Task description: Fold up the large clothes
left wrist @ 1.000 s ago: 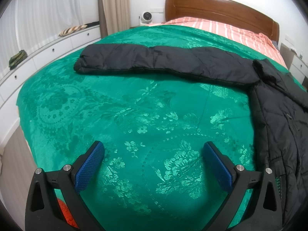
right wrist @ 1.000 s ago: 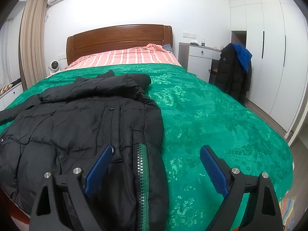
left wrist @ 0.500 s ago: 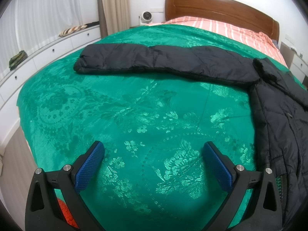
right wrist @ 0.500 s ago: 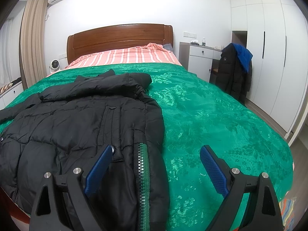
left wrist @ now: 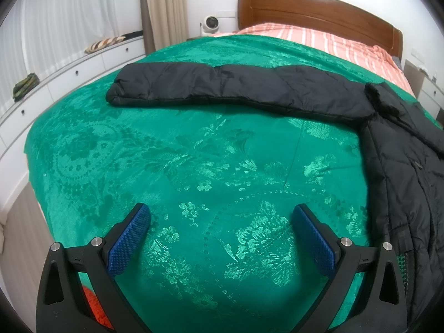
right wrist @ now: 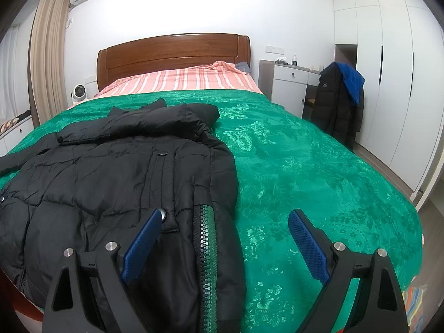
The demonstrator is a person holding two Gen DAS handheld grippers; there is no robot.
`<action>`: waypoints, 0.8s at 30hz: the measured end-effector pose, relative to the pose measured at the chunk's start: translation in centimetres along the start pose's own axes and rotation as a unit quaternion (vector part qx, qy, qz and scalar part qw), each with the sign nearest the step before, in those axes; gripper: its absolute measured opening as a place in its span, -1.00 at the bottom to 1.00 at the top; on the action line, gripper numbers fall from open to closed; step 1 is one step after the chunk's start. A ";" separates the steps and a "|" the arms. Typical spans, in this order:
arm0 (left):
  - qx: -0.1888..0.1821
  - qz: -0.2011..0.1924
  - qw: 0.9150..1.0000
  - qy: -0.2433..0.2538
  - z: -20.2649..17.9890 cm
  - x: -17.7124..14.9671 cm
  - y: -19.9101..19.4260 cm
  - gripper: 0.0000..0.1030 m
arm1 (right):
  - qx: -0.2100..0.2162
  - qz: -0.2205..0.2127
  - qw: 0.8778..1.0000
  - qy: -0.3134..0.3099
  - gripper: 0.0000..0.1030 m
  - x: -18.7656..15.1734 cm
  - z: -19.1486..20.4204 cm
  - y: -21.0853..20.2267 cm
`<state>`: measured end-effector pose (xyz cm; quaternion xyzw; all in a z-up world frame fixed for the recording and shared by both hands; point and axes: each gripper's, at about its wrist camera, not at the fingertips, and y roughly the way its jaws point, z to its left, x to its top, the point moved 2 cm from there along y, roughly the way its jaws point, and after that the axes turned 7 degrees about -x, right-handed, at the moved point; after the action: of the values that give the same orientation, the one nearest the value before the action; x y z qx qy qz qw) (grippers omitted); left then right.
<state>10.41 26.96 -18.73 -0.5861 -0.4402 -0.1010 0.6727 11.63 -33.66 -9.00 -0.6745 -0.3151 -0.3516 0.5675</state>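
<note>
A black puffer jacket [right wrist: 116, 172] lies flat on the green bedspread [right wrist: 305, 172], front side up, its green zipper [right wrist: 206, 244] along the right edge. One sleeve [left wrist: 222, 88] stretches out to the left across the bedspread [left wrist: 166, 166]; the jacket body [left wrist: 408, 183] is at the right of the left wrist view. My left gripper [left wrist: 222, 222] is open and empty above bare bedspread. My right gripper [right wrist: 224, 227] is open and empty, above the jacket's lower right edge.
A wooden headboard [right wrist: 172, 52] and a striped pink sheet [right wrist: 180, 80] are at the far end. White drawers [left wrist: 55, 83] run along the left wall. A dark coat [right wrist: 338, 105] hangs by a white cabinet at right, with wardrobes [right wrist: 388, 83] behind.
Both views have shifted very slightly; the jacket and both grippers stay as they were.
</note>
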 end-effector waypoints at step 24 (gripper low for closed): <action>-0.001 0.000 1.000 0.000 -0.1 0.0 0.0 0.99 | 0.000 0.002 1.000 -0.004 0.78 -0.1 0.2 0.2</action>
<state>10.43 26.92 -18.70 -0.5869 -0.4401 -0.1018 0.6719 11.73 -33.53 -9.17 -0.6767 -0.3162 -0.3476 0.5668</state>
